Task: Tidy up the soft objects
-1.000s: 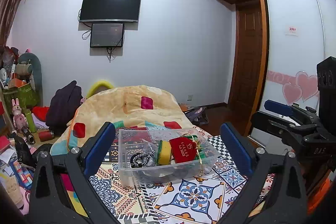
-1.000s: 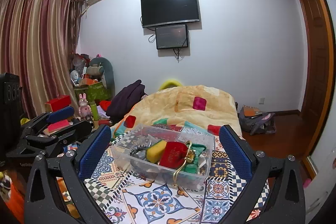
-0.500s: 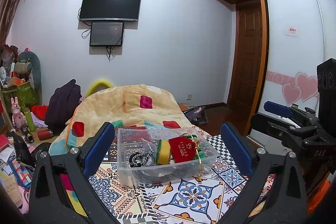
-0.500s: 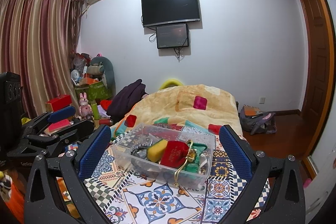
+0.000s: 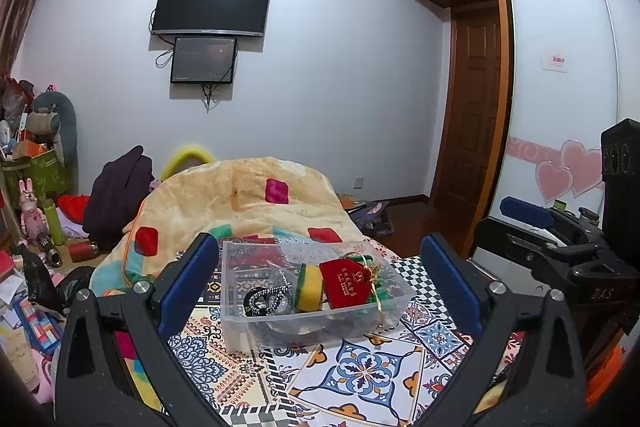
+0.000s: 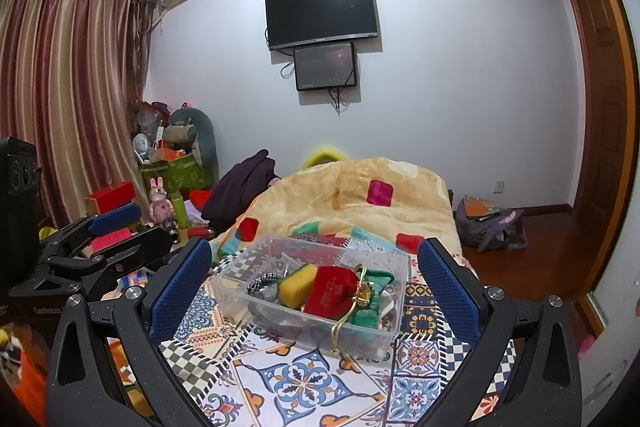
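Note:
A clear plastic bin point(image 5: 256, 331) point(image 6: 236, 291) stands on the patterned cloth of the bed. In it lie a red pouch with gold cord point(image 5: 347, 283) point(image 6: 332, 293), a yellow-green sponge point(image 5: 309, 287) point(image 6: 297, 279), a black-white cord point(image 5: 264, 297) point(image 6: 262, 281) and something green point(image 6: 374, 279). My left gripper point(image 5: 320, 279) is open and empty, held back from the bin. My right gripper point(image 6: 314, 279) is open and empty, also short of the bin. Each gripper shows at the edge of the other's view: the right one point(image 5: 560, 243), the left one point(image 6: 92, 247).
A yellow quilt with coloured patches point(image 5: 248, 199) is heaped behind the bin. Dark clothes point(image 5: 116, 191), toys and clutter point(image 6: 168, 167) fill the floor at left. A bag point(image 6: 490, 223) lies on the wood floor at right near the door point(image 5: 476, 147).
Both grippers have drifted slightly; the bin sits a little lower and nearer the middle in both views. Both stay open and empty.

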`<control>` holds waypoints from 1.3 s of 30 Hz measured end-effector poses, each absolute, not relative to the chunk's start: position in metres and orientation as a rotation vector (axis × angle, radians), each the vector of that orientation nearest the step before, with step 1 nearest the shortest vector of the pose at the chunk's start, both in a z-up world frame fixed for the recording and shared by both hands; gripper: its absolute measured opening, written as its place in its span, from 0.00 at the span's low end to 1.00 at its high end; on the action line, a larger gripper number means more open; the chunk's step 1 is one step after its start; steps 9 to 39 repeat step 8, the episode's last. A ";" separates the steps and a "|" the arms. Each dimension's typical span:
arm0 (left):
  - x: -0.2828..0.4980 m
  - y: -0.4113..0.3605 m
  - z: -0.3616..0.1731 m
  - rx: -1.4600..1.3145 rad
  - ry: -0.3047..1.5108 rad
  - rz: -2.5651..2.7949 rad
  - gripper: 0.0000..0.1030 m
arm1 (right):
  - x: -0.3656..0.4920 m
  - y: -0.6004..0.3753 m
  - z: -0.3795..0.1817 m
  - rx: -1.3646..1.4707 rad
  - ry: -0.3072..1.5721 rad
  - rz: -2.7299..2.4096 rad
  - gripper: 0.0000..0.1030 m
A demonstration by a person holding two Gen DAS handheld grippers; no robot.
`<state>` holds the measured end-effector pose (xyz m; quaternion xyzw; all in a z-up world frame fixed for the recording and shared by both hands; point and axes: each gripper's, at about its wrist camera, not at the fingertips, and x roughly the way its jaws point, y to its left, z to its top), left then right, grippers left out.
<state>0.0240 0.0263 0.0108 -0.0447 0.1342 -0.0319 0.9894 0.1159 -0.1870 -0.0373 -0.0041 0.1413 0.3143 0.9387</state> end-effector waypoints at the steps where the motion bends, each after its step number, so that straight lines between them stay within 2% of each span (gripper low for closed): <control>1: 0.024 0.026 0.010 -0.090 0.272 -0.065 0.99 | 0.116 -0.187 -0.038 -0.008 0.290 0.641 1.00; 39: 0.024 0.027 0.011 -0.090 0.275 -0.065 0.99 | 0.118 -0.186 -0.039 0.002 0.304 0.641 1.00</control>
